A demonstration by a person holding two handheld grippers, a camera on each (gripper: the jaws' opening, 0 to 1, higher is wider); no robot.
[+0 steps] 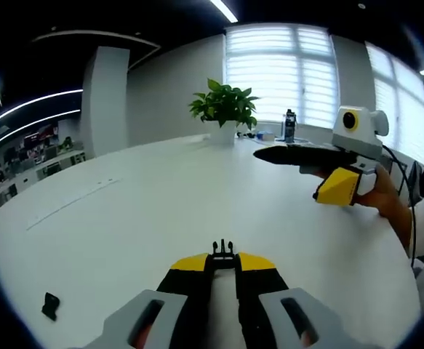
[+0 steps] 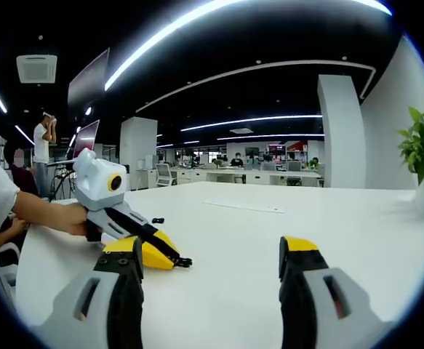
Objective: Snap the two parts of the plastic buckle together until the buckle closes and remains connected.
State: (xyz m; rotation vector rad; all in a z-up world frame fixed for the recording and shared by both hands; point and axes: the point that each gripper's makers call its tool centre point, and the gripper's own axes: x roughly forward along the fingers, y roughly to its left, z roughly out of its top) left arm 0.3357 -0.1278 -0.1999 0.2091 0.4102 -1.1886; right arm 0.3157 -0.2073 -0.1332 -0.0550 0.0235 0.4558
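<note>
Left tool [image 1: 223,263] pinches one buckle part [image 1: 223,251]; second part [image 1: 50,305] lies apart.

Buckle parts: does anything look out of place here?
Yes: one small black plastic buckle piece lies alone on the white table, apart from the pronged black buckle half clamped in the left hand-held gripper.

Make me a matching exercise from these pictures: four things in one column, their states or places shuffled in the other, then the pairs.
1 left tongs
2 right tongs
3 loose buckle part
4 potted plant

A by the window
B open, empty
C lying on the table
D shut on the pronged buckle part

Pairs: 1-D, 2-B, 3-C, 4-A
</note>
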